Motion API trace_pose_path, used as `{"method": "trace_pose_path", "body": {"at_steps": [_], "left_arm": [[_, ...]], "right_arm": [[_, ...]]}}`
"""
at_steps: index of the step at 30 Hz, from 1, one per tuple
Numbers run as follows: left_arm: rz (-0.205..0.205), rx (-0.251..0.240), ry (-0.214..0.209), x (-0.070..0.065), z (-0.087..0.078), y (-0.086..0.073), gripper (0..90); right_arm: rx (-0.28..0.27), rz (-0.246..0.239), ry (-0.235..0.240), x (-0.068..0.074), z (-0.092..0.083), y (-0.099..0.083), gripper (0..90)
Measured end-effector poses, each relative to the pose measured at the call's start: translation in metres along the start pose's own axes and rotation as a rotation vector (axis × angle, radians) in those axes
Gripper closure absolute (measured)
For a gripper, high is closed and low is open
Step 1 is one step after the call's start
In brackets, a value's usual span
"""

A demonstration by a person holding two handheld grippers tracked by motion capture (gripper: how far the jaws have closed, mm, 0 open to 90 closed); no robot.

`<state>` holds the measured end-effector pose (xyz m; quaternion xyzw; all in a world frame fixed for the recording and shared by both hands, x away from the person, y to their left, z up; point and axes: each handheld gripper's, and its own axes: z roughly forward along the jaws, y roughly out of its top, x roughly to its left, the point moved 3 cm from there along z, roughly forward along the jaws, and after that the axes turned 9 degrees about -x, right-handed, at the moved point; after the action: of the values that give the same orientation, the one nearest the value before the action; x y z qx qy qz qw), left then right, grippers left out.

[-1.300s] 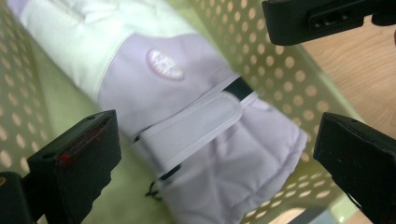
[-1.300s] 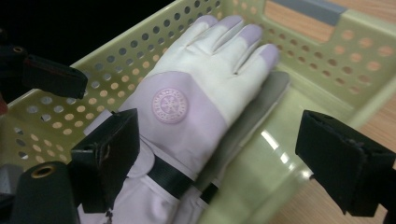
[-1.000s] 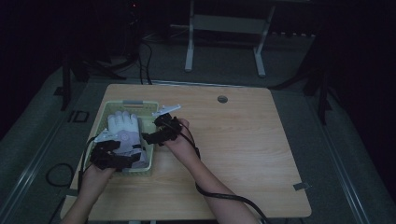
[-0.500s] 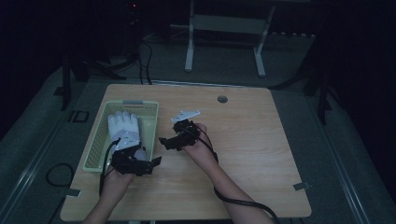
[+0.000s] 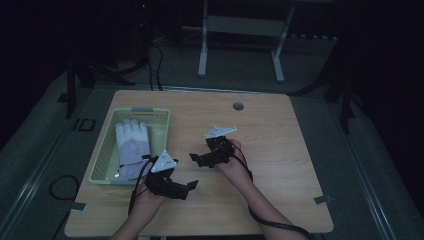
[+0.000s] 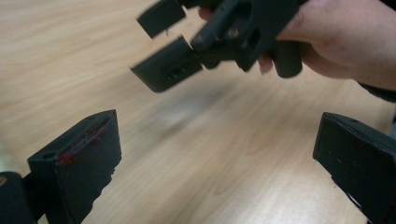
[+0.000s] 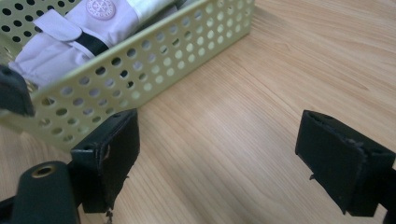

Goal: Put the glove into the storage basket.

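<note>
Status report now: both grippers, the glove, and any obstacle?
Left gripper open, empty. Right gripper open, empty. Glove lying in green basket. Nothing between grippers and basket.

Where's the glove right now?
In the high view the glove lies flat inside the green basket at the table's left side, just ahead of the left gripper, untouched by either gripper.

This looks like a lab or recording studio rather than a home. A single light-wood table (image 5: pixel 280 150) with rounded corners and a round cable hole (image 5: pixel 238 106) at twelve o'clock stands alone on grey carpet (image 5: pixel 380 145). The room around it is dark. At twelve o'clock beyond the table stands a pale metal stand (image 5: pixel 240 35) on splayed feet, and black cables (image 5: pixel 155 55) trail over the floor at eleven o'clock.
</note>
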<state>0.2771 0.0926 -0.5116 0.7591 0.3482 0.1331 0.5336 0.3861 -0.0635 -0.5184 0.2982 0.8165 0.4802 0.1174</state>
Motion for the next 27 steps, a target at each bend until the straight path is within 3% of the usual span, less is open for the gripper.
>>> {"method": "trace_pose_path", "body": {"at_steps": [8,16,23,27], "left_arm": [[0.004,0.008,-0.052,-0.015,0.023,-0.012,1.3],[0.049,0.033,-0.085,-0.028,0.04,-0.024,1.3],[0.037,0.028,-0.134,-0.036,0.052,-0.034,1.3],[0.067,0.041,-0.148,-0.04,0.055,-0.039,1.3]], "right_arm": [[-0.011,0.012,-0.014,-0.014,-0.018,-0.021,13.9],[-0.018,0.056,-0.019,-0.027,-0.027,-0.048,14.1],[-0.005,0.042,-0.036,-0.035,-0.038,-0.066,14.1],[0.001,0.051,-0.047,-0.038,-0.045,-0.075,14.1]]}}
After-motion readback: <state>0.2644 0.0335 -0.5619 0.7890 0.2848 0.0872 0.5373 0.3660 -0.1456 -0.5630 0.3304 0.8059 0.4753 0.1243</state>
